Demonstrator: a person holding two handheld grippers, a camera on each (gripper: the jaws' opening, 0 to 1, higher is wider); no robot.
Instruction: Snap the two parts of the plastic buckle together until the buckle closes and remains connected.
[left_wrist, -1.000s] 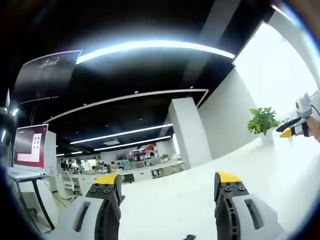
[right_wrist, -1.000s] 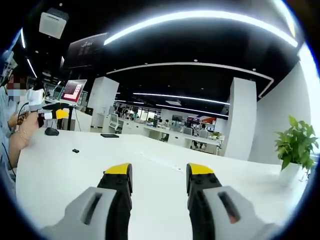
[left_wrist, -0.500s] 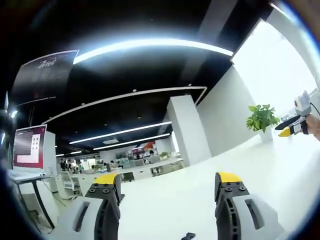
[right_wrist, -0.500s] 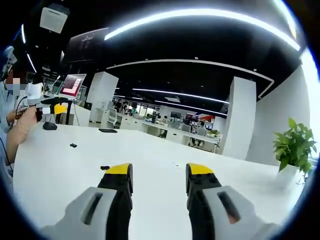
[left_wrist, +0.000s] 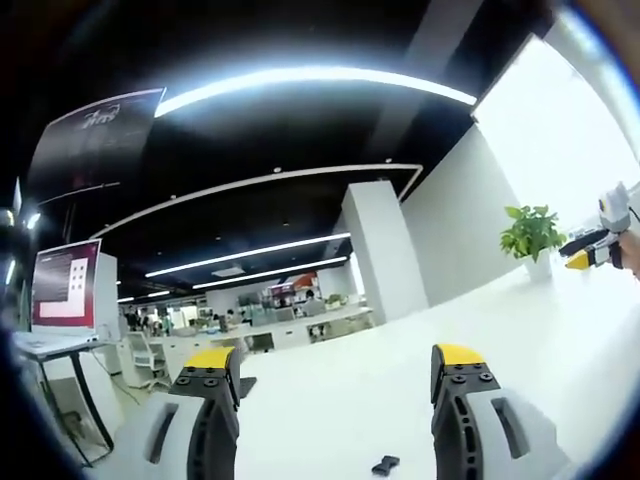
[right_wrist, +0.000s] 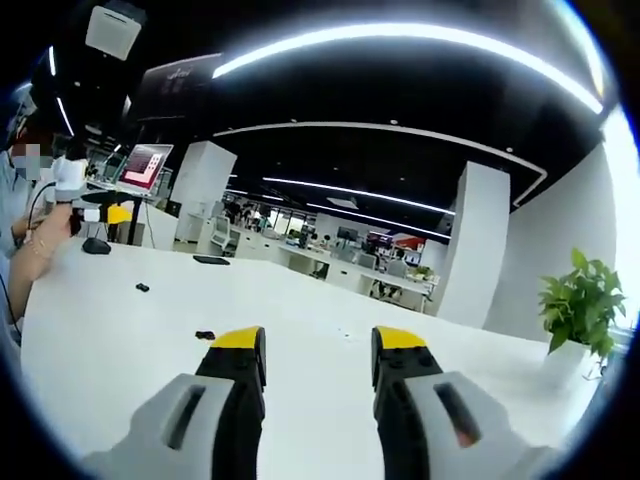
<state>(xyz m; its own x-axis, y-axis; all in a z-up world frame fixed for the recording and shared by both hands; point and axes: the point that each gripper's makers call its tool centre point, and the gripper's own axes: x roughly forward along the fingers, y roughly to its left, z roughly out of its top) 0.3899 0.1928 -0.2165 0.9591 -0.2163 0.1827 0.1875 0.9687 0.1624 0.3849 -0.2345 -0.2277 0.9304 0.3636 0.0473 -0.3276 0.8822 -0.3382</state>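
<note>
- Clearly, neither buckle half is grasped: the left tool (left_wrist: 335, 400), grey with yellow-tipped black jaws, stands open and empty over the white counter (left_wrist: 330, 420), presumably lined up for a pickup.
- One small black plastic buckle piece (left_wrist: 385, 464) lies flat on the counter at about 6 o'clock in the left gripper view, between the jaws and near them, so it seems the left tool's target.
- The right tool (right_wrist: 318, 390) is likewise parted with nothing between its jaws.
- In the right gripper view a second small black buckle piece (right_wrist: 205, 335) rests at 9 o'clock from the left jaw tip, just beyond it; another dark speck (right_wrist: 143, 288) lies farther off at 10 o'clock, too small to identify.
- Both halves lie apart and loose, so the snap is not yet started.
</note>
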